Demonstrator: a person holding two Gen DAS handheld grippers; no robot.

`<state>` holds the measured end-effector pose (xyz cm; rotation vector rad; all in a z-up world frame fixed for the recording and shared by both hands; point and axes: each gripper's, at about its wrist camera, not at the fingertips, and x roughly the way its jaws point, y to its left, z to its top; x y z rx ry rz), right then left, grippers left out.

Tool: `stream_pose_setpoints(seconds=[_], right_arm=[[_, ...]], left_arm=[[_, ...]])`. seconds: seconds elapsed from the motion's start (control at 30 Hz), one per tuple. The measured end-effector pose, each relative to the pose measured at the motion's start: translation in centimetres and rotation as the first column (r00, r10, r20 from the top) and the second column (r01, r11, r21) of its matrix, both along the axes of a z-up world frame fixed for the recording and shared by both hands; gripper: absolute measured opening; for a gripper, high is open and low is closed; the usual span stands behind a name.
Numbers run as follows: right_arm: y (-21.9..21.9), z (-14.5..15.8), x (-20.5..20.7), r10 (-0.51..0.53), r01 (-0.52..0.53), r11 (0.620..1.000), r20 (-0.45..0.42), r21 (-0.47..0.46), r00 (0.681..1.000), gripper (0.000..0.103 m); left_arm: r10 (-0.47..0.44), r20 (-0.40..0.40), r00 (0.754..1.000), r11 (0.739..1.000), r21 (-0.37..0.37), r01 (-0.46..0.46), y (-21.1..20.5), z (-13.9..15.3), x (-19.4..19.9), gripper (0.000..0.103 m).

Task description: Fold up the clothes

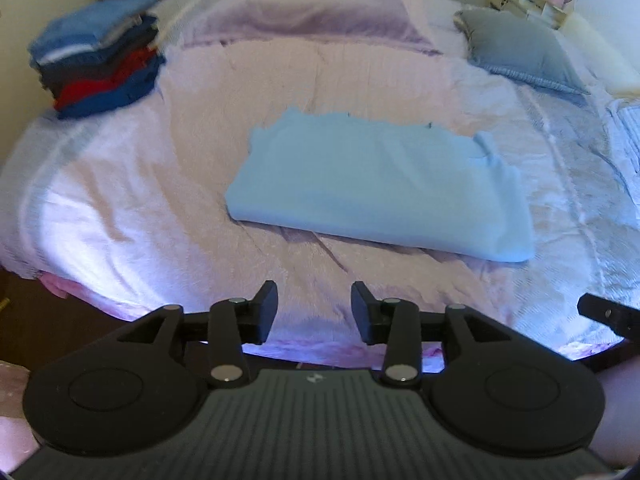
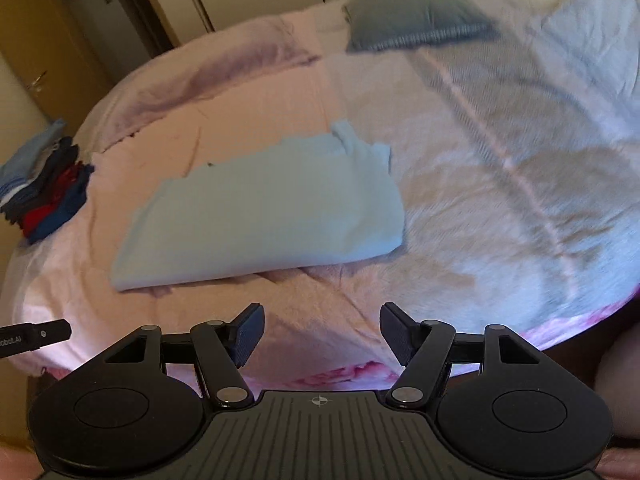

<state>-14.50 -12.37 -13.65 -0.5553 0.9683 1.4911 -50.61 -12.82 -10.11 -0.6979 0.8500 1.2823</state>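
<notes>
Light-blue clothing [image 1: 380,196], folded into a flat oblong, is seen lying near the middle of the bed [image 1: 132,200], on a pale pink cover. In the left wrist view its long folded edge is turned toward the camera, while the far edge is uneven and a small flap of fabric is raised at the far right corner. In the right wrist view the same garment [image 2: 264,208] is seen left of centre, with that flap at its far right corner.

The left tongs [image 1: 314,312] are held above the near edge of the bed, short of the garment and apart from it; the jaws are parted by a moderate gap and nothing is gripped between them. The right tongs [image 2: 322,336] are likewise held over the near part of the cover, with the jaws spread somewhat wider and nothing held. A dark tip of each tool can be made out at the side of the other's view.

A stack of folded clothes [image 1: 100,56] in blue, red and dark tones is placed at the far left corner of the bed, well apart from the light-blue piece. A grey-blue pillow [image 1: 520,50] is set at the far right. Both views are somewhat blurred.
</notes>
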Motion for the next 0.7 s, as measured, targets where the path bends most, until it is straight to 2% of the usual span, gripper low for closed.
stream_pose_setpoints(seconds=[0.17,0.27,0.4,0.6,0.7], right_arm=[[-3.8,4.8,-0.5,0.052,-0.055,0.996,0.040,0.071,0.998,0.067],[-5.5,6.7,-0.9,0.082,-0.090,0.991,0.082,0.097,0.993,0.067],[-7.2,7.7,-1.0,0.100,-0.112,0.989,0.121,0.095,0.988,0.067],[-7.9,8.0,-0.2,0.072,-0.076,0.994,0.053,0.077,0.996,0.067],[-7.8,8.5,-0.8,0.096,-0.101,0.992,0.068,0.071,0.993,0.067]], left_arm=[[-0.009,-0.011,1.000,0.997,0.071,0.010,-4.1,4.3,0.7,0.051],[-0.012,-0.013,1.000,0.994,0.105,0.013,-6.0,6.1,0.9,0.052],[-0.006,-0.007,1.000,0.992,0.122,0.006,-7.3,7.5,0.9,0.052],[-0.013,0.000,1.000,0.990,0.143,0.013,-8.3,8.4,0.1,0.052],[-0.008,0.005,1.000,0.989,0.148,0.008,-8.5,8.6,-0.2,0.052]])
